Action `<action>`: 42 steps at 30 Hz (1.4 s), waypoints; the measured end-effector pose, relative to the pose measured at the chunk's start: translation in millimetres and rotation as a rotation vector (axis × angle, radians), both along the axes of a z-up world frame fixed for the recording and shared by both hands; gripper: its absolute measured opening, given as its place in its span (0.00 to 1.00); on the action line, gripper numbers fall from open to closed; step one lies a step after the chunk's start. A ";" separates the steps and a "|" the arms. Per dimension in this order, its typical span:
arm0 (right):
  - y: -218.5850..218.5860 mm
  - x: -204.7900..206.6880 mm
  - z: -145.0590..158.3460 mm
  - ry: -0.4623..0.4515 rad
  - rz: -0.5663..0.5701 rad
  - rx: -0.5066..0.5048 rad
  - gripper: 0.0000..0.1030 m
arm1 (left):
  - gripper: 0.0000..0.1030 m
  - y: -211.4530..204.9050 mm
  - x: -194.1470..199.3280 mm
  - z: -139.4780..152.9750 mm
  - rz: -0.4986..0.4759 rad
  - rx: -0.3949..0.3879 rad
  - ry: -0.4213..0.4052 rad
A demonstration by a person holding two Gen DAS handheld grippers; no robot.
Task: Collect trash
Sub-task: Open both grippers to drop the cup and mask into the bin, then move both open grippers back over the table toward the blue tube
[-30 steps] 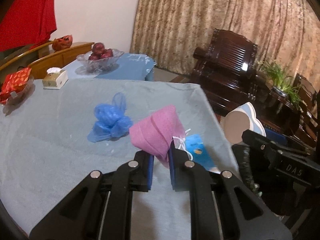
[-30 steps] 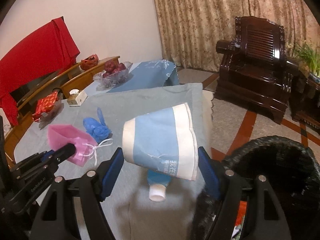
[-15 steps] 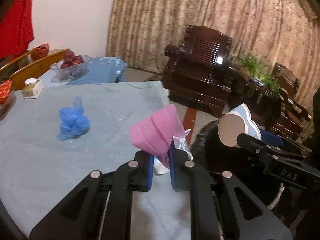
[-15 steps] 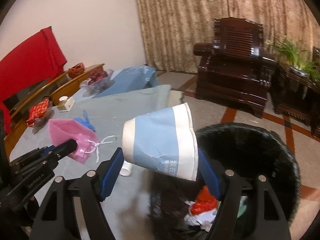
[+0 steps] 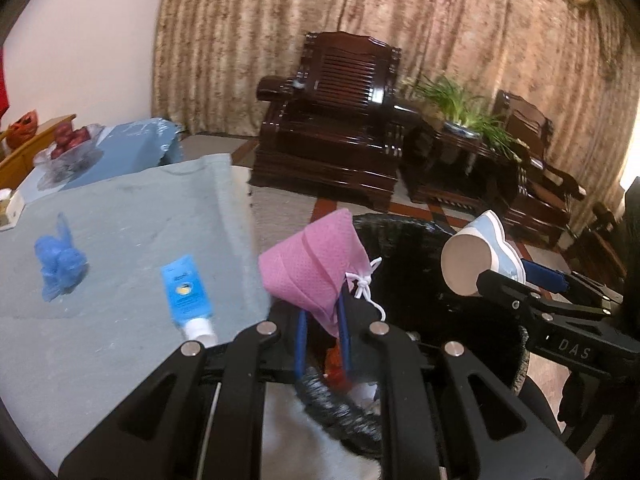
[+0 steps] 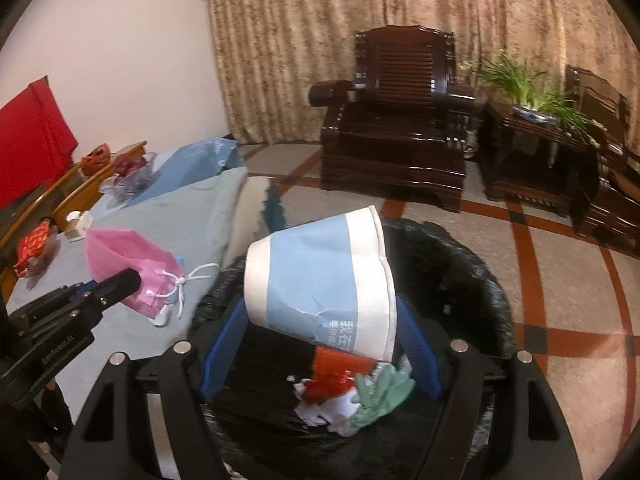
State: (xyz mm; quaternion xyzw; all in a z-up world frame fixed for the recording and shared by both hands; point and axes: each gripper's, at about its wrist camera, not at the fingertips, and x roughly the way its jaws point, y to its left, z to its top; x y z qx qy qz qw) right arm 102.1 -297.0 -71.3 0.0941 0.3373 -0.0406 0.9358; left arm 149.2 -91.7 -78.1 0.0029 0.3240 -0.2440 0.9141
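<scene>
My left gripper is shut on a pink face mask with a white ear loop, held over the near rim of the black-lined trash bin. My right gripper is shut on a crushed blue-and-white paper cup, held above the trash bin, where red, white and green scraps lie. The cup and right gripper show at the right in the left wrist view. The mask shows at the left in the right wrist view. A crumpled blue bag and a blue tube lie on the grey tablecloth.
A dark wooden armchair and a side table with a green plant stand behind the bin, before tan curtains. At the table's far end are a fruit bowl, a tissue box and a red packet.
Both grippers have swung right, off the table and over the trash bin, still holding the mask and the cup. The blue tube and blue bag stay behind on the cloth.
</scene>
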 end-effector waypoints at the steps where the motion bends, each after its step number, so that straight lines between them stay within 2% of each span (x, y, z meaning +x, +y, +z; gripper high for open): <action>1: -4.5 -0.9 -1.5 0.003 -0.009 -0.004 0.71 | 0.12 -3.4 0.9 -0.7 -0.005 0.000 0.000; 10: -38.3 -9.2 -15.3 0.035 -0.074 -0.018 0.71 | 0.15 -44.4 11.3 -12.3 -0.069 0.016 0.023; 12: -43.8 -8.9 -18.8 0.046 -0.088 -0.025 0.72 | 0.27 -52.0 13.3 -15.4 -0.085 0.013 0.042; 13: -47.2 -9.4 -21.8 0.058 -0.102 -0.033 0.72 | 0.47 -53.2 14.1 -16.3 -0.091 0.005 0.050; 14: -49.9 -9.8 -23.1 0.063 -0.109 -0.037 0.75 | 0.57 -53.2 14.1 -16.8 -0.098 -0.010 0.057; 16: -53.4 -13.3 -25.3 0.069 -0.128 -0.049 0.84 | 0.59 -50.1 13.3 -16.2 -0.093 -0.017 0.052; 18: -55.7 -17.9 -25.9 0.062 -0.136 -0.050 0.86 | 0.62 -47.1 12.5 -16.2 -0.085 -0.010 0.046; 20: -56.5 -20.7 -24.6 0.053 -0.139 -0.041 0.92 | 0.70 -37.7 12.7 -14.1 -0.061 -0.011 0.039; 25: -48.0 -20.8 -15.2 0.011 -0.120 -0.012 0.93 | 0.82 -3.5 9.8 -3.5 0.030 -0.012 -0.004; 34: 24.4 6.6 6.8 -0.068 0.067 0.029 0.94 | 0.84 82.5 0.4 12.0 0.210 0.030 -0.067; 42: 115.7 36.9 2.5 -0.090 0.273 0.016 0.94 | 0.84 159.2 -0.8 11.2 0.371 0.079 -0.075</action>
